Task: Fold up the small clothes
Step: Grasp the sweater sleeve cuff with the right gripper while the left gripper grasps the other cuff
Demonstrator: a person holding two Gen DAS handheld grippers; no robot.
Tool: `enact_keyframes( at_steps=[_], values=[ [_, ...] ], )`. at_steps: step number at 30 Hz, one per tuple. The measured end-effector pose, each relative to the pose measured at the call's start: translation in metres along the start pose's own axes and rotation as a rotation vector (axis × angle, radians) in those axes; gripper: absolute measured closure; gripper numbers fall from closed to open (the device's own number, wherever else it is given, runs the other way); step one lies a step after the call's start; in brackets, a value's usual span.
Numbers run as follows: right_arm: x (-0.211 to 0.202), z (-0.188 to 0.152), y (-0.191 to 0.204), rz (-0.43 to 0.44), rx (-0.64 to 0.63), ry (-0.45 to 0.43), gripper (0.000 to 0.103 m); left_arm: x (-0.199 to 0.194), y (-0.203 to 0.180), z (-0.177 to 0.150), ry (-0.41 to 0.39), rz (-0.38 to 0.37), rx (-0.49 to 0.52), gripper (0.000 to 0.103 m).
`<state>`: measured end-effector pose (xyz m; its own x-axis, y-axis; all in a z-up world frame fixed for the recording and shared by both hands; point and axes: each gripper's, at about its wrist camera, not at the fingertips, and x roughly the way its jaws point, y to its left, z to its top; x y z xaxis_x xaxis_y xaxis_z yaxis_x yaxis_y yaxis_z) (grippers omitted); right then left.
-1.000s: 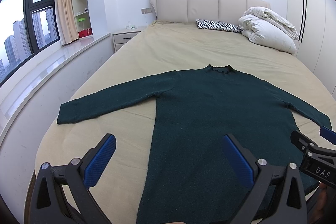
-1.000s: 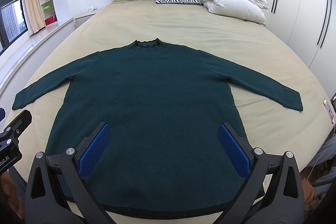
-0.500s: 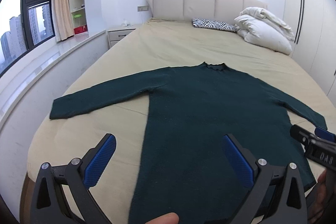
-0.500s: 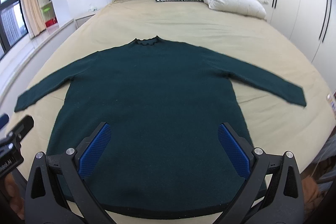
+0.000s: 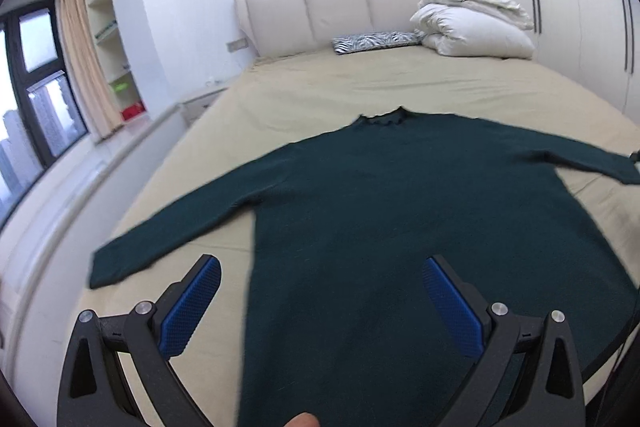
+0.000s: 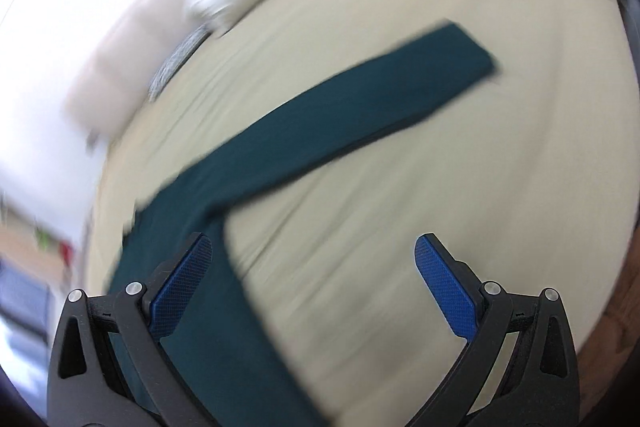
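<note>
A dark green long-sleeved sweater (image 5: pixel 400 227) lies flat on the beige bed, collar toward the headboard, both sleeves spread out. My left gripper (image 5: pixel 320 291) is open and empty above the sweater's lower left part. In the blurred right wrist view, the sweater's right sleeve (image 6: pixel 360 107) stretches diagonally up to the right. My right gripper (image 6: pixel 312 275) is open and empty above the bed sheet beside the sweater's right side, under the sleeve.
The beige bed (image 5: pixel 360 87) has a padded headboard (image 5: pixel 320 11), a zebra-print pillow (image 5: pixel 372 41) and a folded white duvet (image 5: pixel 476 23) at the far end. A window and shelves stand at the left, white wardrobes at the right.
My right gripper has swung fast to the right, so its view now shows the right sleeve instead of the whole sweater. My left gripper has shifted and tilted slightly. Both stay open.
</note>
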<state>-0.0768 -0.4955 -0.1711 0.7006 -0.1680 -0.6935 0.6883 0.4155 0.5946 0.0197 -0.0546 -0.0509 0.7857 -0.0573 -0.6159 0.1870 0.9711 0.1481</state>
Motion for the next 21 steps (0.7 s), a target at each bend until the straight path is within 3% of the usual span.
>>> enact_keyframes(
  at_steps=[2, 7, 10, 13, 16, 18, 20, 21],
  values=[
    [0.013, 0.025, -0.03, 0.002, 0.09, 0.011, 0.0, 0.011, -0.002, 0.007, 0.009, -0.048, -0.037, 0.0],
    [0.037, 0.067, -0.074, 0.061, 0.214, -0.027, 0.003, 0.036, -0.016, 0.021, 0.082, -0.069, -0.053, 0.0],
    [0.049, 0.093, -0.094, 0.093, 0.257, -0.064, 0.013, 0.047, -0.019, 0.029, 0.086, -0.085, -0.079, 0.0],
    [0.059, 0.118, -0.115, 0.096, 0.295, -0.075, 0.029, 0.068, -0.025, 0.037, 0.119, -0.107, -0.082, 0.0],
    [0.074, 0.138, -0.116, 0.083, 0.274, -0.068, 0.052, 0.088, -0.023, 0.043, 0.154, -0.223, -0.157, 0.0],
    [0.085, 0.15, -0.118, 0.068, 0.262, -0.05, 0.076, 0.099, -0.023, 0.046, 0.169, -0.275, -0.192, 0.007],
    [0.089, 0.16, -0.119, 0.037, 0.254, -0.055, 0.09, 0.112, -0.024, 0.05, 0.196, -0.331, -0.226, 0.019],
    [0.092, 0.16, -0.104, 0.026, 0.248, -0.059, 0.095, 0.12, -0.022, 0.051, 0.214, -0.371, -0.255, 0.02]
  ],
)
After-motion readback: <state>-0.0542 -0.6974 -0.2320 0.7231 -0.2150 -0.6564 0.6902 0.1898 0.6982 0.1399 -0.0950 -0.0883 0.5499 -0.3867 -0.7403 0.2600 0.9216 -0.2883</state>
